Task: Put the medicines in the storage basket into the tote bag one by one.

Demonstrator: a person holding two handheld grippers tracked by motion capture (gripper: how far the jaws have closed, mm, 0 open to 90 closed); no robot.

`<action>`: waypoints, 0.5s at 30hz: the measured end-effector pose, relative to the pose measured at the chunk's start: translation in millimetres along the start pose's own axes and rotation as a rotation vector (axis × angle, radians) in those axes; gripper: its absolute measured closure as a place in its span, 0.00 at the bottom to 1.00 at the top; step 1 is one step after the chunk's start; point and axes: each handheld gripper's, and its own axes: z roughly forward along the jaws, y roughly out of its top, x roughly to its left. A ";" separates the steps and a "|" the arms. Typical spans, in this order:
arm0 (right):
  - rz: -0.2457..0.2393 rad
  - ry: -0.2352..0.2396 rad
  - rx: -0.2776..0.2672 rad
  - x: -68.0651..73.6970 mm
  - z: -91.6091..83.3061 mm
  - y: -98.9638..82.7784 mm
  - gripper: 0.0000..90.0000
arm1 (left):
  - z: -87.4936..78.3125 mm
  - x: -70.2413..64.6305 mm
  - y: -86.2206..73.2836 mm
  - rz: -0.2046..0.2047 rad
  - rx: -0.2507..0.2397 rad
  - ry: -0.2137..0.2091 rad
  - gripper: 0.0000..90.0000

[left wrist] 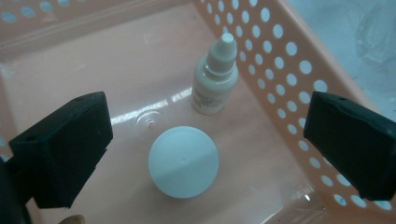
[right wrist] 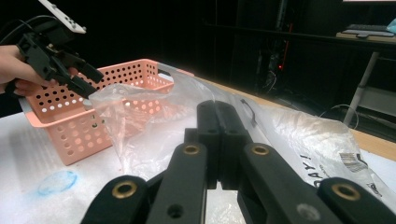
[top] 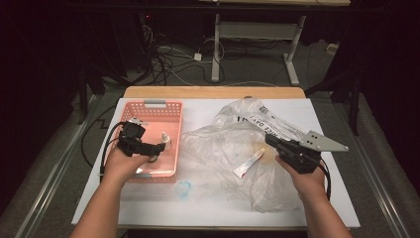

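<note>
A person's left gripper hangs over the pink perforated basket at the left of the white table, its black jaws spread wide with nothing between the pads. Below them on the basket's glossy floor lies a white ball, smooth, matte and round, just beside the long wall of holes. Near it stands a small white dropper bottle, upright, with a ribbed cap, a pointed tip and a printed label. The right gripper rests over a crumpled clear plastic bag at the table's centre and right, jaws pressed together and empty. A white tube with a red end lies inside the bag.
</note>
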 end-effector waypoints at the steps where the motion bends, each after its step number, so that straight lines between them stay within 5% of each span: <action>1: 0.001 0.000 0.000 0.1 0.1 -0.1 1.00 | 1.0 0.5 0.8 0.002 0.018 -0.003 0.06; 4: 0.001 0.003 0.000 0.4 0.4 -0.1 1.00 | 5.7 2.8 3.2 0.003 0.099 0.012 0.09; 12: 0.004 0.004 0.002 0.9 1.2 -0.7 1.00 | 12.6 13.3 3.0 -0.027 0.208 0.016 0.21; 15: 0.002 0.007 0.004 1.3 2.0 -1.1 1.00 | 15.7 13.3 2.3 -0.005 0.235 0.009 0.28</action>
